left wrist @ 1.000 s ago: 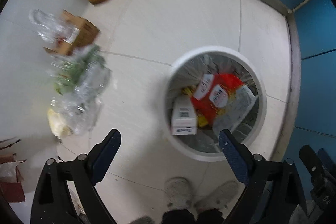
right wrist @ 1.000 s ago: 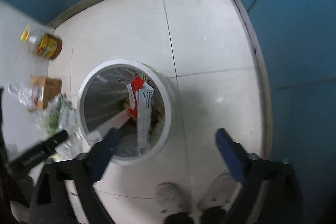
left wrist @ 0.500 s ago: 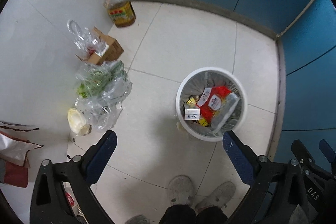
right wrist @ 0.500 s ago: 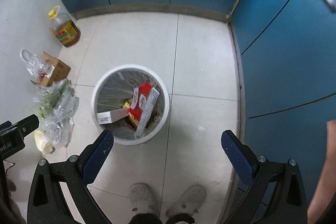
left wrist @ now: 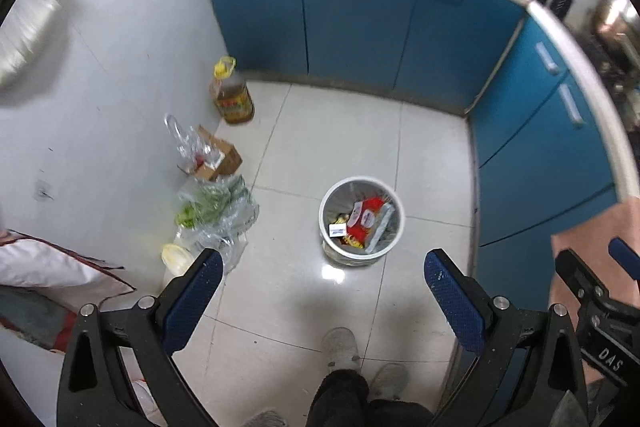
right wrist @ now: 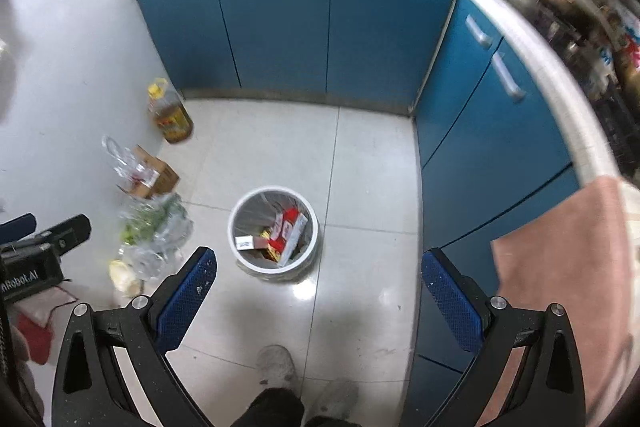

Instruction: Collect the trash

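A white round trash bin (left wrist: 394,249) stands on the tiled floor, far below both grippers; it also shows in the right wrist view (right wrist: 240,255). Inside it lie a red and white wrapper (left wrist: 366,214), a small white box (left wrist: 337,229) and other packaging. My left gripper (left wrist: 320,263) is open and empty, high above the floor. My right gripper (right wrist: 318,259) is open and empty, also high up. The right gripper's body (left wrist: 596,311) shows at the right edge of the left wrist view.
Against the left wall stand a yellow-capped oil bottle (left wrist: 232,93), a cardboard box (left wrist: 218,159) and clear plastic bags with greens (left wrist: 216,215). Blue cabinets (left wrist: 360,23) with a cluttered counter line the back and right. A pink towel (right wrist: 560,267) hangs at right. The person's shoes (left wrist: 340,347) are below.
Both grippers have risen well away from the bin, which now looks much smaller. The cabinets and counter have come into view. Both stay open and empty.
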Demonstrator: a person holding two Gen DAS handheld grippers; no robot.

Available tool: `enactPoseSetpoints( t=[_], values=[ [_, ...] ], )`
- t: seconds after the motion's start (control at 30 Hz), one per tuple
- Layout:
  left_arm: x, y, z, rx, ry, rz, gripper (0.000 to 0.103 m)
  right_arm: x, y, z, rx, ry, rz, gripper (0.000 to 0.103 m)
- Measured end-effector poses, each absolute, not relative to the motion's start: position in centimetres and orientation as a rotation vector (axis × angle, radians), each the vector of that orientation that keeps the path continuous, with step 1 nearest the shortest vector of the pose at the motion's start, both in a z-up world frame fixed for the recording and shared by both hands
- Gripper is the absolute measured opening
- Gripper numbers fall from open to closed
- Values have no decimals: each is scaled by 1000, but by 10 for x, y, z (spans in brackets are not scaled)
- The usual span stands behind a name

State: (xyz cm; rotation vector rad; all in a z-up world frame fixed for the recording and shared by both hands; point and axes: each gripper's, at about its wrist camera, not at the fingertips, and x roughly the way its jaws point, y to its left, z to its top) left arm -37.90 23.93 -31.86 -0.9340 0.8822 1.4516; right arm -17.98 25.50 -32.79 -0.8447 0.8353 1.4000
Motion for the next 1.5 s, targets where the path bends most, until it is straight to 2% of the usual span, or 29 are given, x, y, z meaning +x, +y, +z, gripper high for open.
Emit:
enactPoseSetpoints(
  t=[0.23,0.6,0.97,1.5],
  values=[
    [-357,164,-211,-918,754,1474,103,-146,184,-214,-774,819,1486,103],
    [-336,98,-118,-879,614,1394,103,-108,101,-95,-682,822,1630,103],
    [-343,74,-74,-907,545,1264,103,-107,73,-44,-656,896,1733,103],
    [-356,70,-71,-934,542,1139,103,-124,73,-40,-608,990,1772,103]
  ],
)
